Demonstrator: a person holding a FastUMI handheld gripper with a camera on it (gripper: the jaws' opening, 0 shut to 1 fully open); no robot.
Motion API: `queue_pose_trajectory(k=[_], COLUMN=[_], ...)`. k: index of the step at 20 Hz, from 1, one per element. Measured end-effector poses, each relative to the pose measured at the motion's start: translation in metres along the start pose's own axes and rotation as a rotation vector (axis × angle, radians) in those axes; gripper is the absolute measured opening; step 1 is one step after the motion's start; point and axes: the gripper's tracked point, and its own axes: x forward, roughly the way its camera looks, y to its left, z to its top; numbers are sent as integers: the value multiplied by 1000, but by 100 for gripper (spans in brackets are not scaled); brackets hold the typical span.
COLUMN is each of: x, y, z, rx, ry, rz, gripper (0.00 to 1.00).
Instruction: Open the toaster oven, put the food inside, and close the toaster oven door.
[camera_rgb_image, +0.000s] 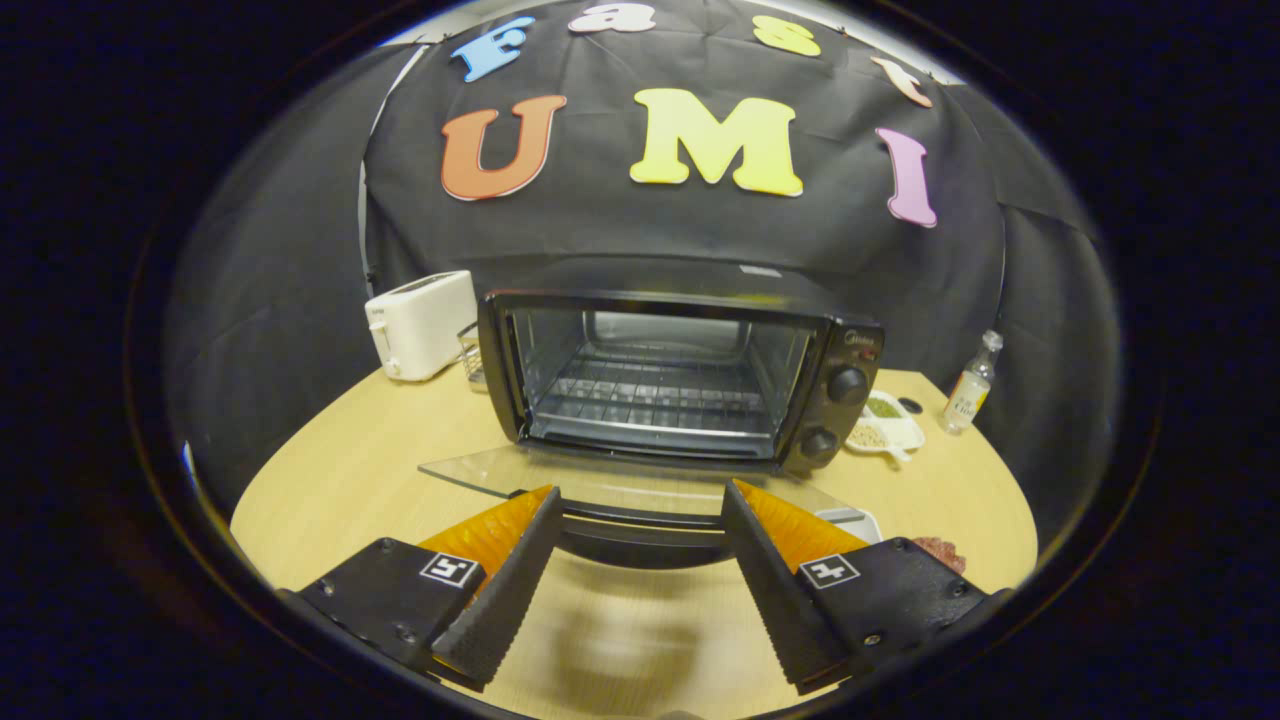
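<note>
My claw (640, 510) gapes wide, empty, over the handle (640, 535) of the glass door (560, 478): fragile, hinged; lift by handle.

One black toaster oven (680, 375) with an open glass door is counted, bearing two round black knobs (847, 385); one white pop-up toaster (420, 323) is seen; one small clear glass bottle (973, 385) is seen; one white divided dish (885, 425) is counted; two gripper fingers (500, 590) are seen, spread apart
</note>
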Motion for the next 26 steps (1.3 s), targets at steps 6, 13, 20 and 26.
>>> queue_pose_trajectory(k=[6,13,20,26], x=[9,31,30,12], y=[1,-3,-2,-41], z=[-47,-66,-66,-40], rx=[31,60,44,61], ry=[93,140,109,119], rz=[25,24,37,63], gripper=[100,100,100,100])
